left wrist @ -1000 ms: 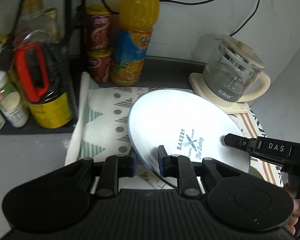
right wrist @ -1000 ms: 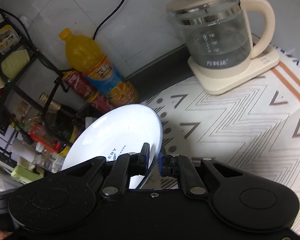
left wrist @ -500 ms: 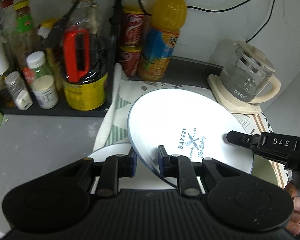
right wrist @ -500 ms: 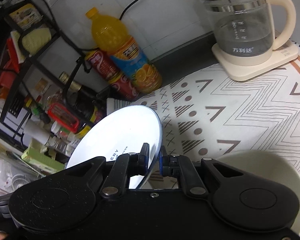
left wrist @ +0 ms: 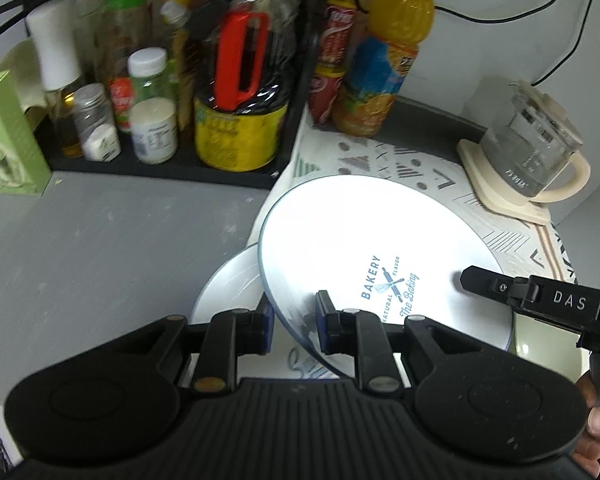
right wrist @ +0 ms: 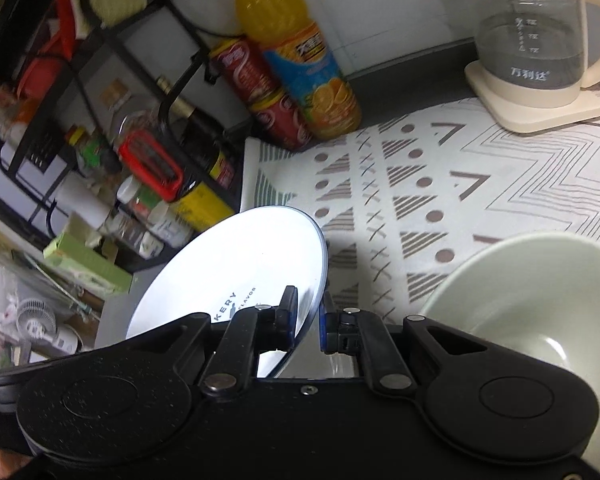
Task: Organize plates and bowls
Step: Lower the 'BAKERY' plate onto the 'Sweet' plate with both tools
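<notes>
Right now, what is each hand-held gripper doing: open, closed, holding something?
Left hand-held gripper: closed on the near rim of the white bakery plate.
Right hand-held gripper: closed on the same plate's opposite rim.

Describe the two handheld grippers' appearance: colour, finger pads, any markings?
Both the left gripper and the right gripper are matte black plastic with rounded lobes, silver pivot rivets and blue finger pads. The right one carries white "DAS" lettering. No sleeves or cables show.

A second plate (left wrist: 228, 284) has appeared under the held plate (left wrist: 360, 240) at lower centre; a bowl (right wrist: 540, 300) entered lower right.
</notes>
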Demonstrator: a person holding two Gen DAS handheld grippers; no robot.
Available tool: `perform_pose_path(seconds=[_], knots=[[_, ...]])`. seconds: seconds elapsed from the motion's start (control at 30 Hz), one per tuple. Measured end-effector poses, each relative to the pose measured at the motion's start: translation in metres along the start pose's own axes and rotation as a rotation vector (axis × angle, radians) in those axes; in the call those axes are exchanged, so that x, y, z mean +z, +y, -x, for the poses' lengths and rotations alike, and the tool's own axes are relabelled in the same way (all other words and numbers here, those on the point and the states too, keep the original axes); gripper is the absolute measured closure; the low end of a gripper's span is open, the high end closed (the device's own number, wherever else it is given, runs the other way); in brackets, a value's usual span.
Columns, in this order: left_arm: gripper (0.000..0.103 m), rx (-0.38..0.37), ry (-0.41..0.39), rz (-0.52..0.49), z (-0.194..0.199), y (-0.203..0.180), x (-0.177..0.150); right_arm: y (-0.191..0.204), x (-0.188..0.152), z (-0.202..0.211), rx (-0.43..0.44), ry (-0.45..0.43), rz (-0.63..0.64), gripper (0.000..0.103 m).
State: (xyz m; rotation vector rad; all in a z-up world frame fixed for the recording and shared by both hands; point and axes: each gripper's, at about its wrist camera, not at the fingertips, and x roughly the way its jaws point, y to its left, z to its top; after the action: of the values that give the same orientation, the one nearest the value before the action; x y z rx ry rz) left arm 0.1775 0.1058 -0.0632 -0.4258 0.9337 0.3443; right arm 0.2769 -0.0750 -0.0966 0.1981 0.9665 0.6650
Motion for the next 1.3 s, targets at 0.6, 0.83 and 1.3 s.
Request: perform_pose_path(seconds=[0.6,0.83,1.3], knots=[[0.082,0.001,0.093,0.052,-0.010,0.027,-0.038,0.029,-0.044,-0.001,-0.110,0.073,0.125,0.091],[0.081,-0.005,0.134,0.066,-0.019,0.032,-0.052,0.031,-0.057,-0.004,-0.150,0.110,0.157,0.091],[0.080,0.000,0.147,0.059,-0.032,0.034,-0.055,0.042,-0.063,-0.014,-0.229,0.133,0.227,0.089]])
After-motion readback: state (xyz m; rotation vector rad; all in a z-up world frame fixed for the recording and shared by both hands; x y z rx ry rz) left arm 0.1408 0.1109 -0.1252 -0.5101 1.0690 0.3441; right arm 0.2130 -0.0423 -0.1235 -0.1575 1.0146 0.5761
